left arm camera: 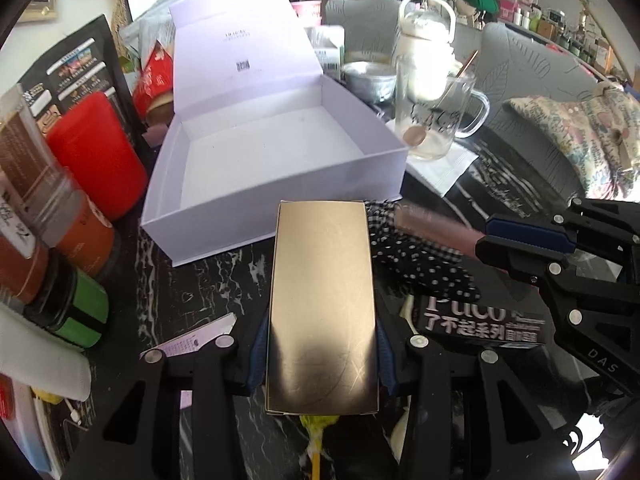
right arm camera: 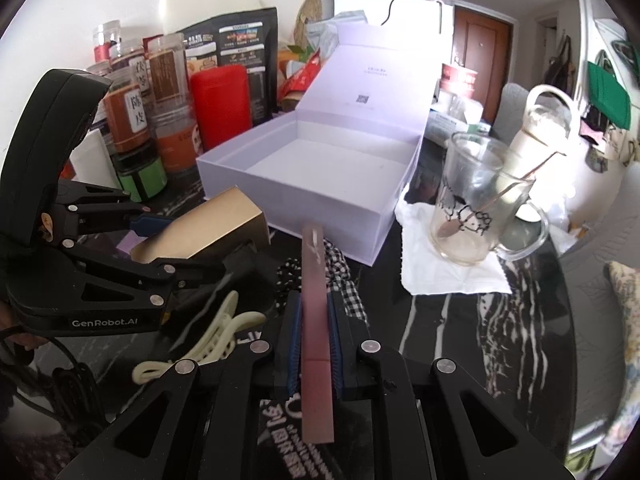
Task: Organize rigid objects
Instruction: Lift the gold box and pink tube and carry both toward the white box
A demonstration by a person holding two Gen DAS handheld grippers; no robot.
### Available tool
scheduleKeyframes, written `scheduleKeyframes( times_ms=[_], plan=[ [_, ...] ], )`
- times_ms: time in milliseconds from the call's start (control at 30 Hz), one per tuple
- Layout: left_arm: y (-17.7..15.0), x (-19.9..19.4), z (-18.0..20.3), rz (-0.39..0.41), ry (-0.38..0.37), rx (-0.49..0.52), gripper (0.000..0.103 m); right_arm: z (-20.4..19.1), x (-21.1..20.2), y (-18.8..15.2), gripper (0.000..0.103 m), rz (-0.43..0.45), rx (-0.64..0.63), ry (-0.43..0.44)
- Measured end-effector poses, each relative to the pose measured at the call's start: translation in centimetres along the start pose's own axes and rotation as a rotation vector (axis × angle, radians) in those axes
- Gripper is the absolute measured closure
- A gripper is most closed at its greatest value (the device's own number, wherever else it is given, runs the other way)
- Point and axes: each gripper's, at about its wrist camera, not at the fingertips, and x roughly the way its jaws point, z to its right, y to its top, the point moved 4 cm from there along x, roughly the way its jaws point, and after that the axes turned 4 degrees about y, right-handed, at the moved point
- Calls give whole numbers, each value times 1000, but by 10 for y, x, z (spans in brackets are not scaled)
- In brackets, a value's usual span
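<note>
Gold box (left arm camera: pixel 322 304), clamped between the jaws of the left gripper (left arm camera: pixel 320 354), held above the dark marble table (left arm camera: pixel 208 280) just in front of the open white box (left arm camera: pixel 256 160). Pink stick (right arm camera: pixel 317 320), gripped lengthwise by the right gripper (right arm camera: pixel 316 344), pointing toward the white box. Glass mug (right arm camera: pixel 476 204) with spoon on a napkin (right arm camera: pixel 444 272), right of the white box; jars (right arm camera: pixel 132 116) to its left.

Box interior: the white box (left arm camera: pixel 276 148) lies open, floor bare, lid (left arm camera: pixel 244 48) upright behind.
Left flank: jars (right arm camera: pixel 132 120) and red tin (left arm camera: pixel 96 160) crowd close.
Right flank: glass mug (right arm camera: pixel 476 208) on napkin (right arm camera: pixel 448 268), just beside.
</note>
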Motion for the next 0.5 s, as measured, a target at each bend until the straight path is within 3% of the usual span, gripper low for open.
scheduleKeyframes(
  times_ms=[500],
  plan=[
    [-3, -61, -2, 114, 16, -27, 59, -24, -51, -6, 90, 72, 7, -38]
  ],
)
